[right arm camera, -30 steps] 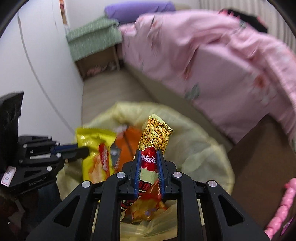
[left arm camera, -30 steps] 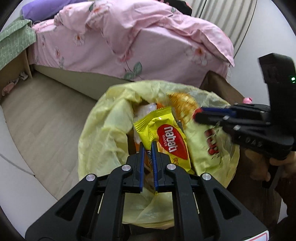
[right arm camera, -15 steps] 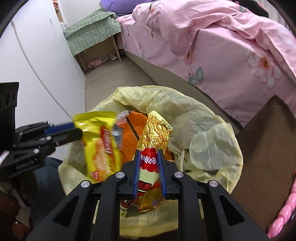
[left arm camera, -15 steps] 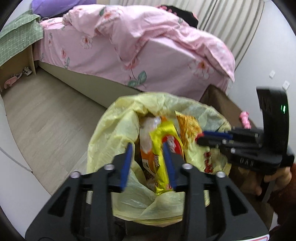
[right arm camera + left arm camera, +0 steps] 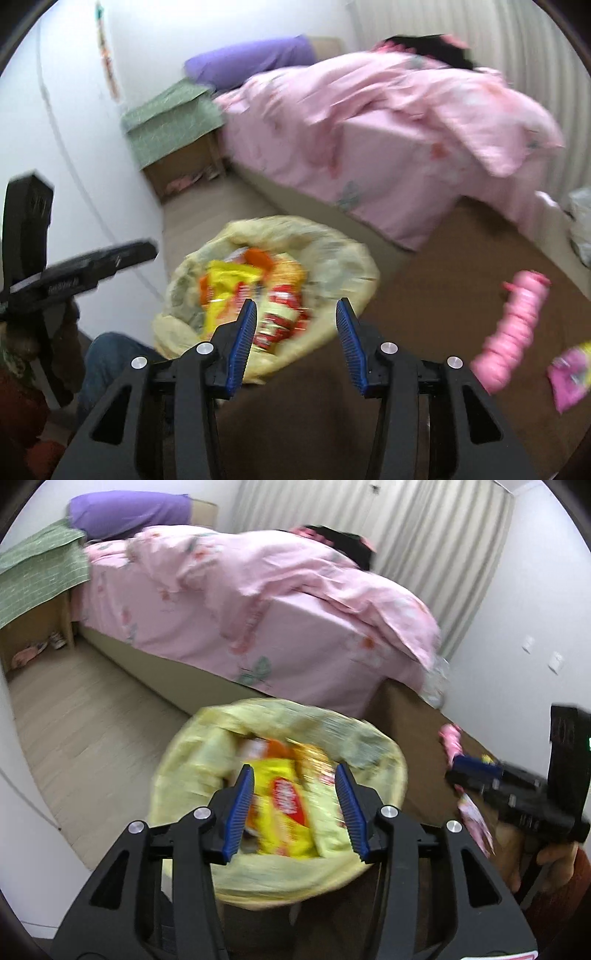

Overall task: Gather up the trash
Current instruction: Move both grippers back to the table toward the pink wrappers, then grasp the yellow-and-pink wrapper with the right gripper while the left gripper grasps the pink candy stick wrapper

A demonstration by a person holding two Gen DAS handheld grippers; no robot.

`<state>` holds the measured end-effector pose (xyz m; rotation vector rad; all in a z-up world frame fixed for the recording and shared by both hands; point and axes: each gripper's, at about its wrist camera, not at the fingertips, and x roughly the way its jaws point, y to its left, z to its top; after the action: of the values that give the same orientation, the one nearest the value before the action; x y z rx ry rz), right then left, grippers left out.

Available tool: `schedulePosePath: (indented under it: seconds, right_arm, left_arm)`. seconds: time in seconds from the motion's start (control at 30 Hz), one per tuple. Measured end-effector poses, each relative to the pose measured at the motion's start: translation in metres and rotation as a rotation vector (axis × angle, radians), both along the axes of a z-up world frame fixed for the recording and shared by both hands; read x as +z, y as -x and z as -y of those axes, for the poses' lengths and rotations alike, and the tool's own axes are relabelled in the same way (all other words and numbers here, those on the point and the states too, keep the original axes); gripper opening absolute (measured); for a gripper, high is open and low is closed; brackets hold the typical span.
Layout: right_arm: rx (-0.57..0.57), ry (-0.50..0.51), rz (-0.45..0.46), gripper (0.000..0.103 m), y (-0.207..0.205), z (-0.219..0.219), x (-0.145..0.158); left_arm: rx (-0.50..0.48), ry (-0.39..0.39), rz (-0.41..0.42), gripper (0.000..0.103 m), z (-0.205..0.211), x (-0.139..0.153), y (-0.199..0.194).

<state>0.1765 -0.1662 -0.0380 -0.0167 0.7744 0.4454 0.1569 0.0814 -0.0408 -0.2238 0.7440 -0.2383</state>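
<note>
The yellow wafer packet point(image 5: 284, 808) and the noodle packet point(image 5: 280, 314) now lie in the yellow trash bag point(image 5: 192, 760); I released both a moment ago. My left gripper point(image 5: 295, 808) and right gripper point(image 5: 295, 332) are both wide apart and empty, so next is probably the pink wrapper point(image 5: 569, 373) on the table point(image 5: 424, 295).

The yellow trash bag point(image 5: 380, 751) mouth is open from above, its interior packed with wrappers point(image 5: 282, 808). Bare brown table point(image 5: 424, 266) lies right of it; a pink roll point(image 5: 517, 325) and pink packet point(image 5: 570, 373) obstruct the far right.
</note>
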Motion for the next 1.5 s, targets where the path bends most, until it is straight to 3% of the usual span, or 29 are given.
schedulePosePath:
  seconds: [0.13, 0.17, 0.33, 0.47, 0.63, 0.73, 0.9, 1.07, 1.3, 1.5]
  right_arm:
    - [-0.252, 0.013, 0.039, 0.043, 0.003, 0.074, 0.006]
    - [-0.367, 0.016, 0.038, 0.043, 0.003, 0.105, 0.003]
    - [-0.711, -0.035, -0.02, 0.043, -0.008, 0.192, -0.018]
    - [-0.822, -0.049, -0.056, 0.043, -0.028, 0.221, -0.032]
    - [-0.915, 0.026, -0.116, 0.043, -0.062, 0.235, -0.048]
    - [-0.956, -0.01, -0.127, 0.043, -0.064, 0.244, -0.059]
    - [-0.922, -0.028, -0.111, 0.043, -0.061, 0.242, -0.068]
    - [-0.704, -0.005, -0.122, 0.043, -0.046, 0.213, -0.064]
    - [-0.475, 0.076, -0.096, 0.02, 0.007, 0.178, -0.055]
    - [-0.385, 0.111, -0.038, 0.017, 0.059, 0.169, -0.039]
  left_arm:
    - [-0.108, -0.005, -0.009, 0.044, 0.049, -0.003, 0.002]
    - [-0.131, -0.006, -0.012, 0.044, 0.059, -0.004, 0.002]
    - [-0.237, -0.016, -0.016, 0.044, 0.112, -0.012, 0.005]
    - [-0.283, -0.028, -0.029, 0.044, 0.136, -0.019, 0.005]
    - [-0.292, -0.024, -0.052, 0.044, 0.14, -0.026, 0.004]
    - [-0.283, -0.013, -0.062, 0.044, 0.136, -0.028, 0.003]
    - [-0.252, 0.01, -0.078, 0.044, 0.128, -0.032, -0.002]
    - [-0.241, 0.015, -0.093, 0.044, 0.126, -0.035, 0.0]
    - [-0.258, 0.008, -0.102, 0.044, 0.136, -0.035, 0.008]
    - [-0.33, 0.024, -0.137, 0.044, 0.166, -0.035, 0.011]
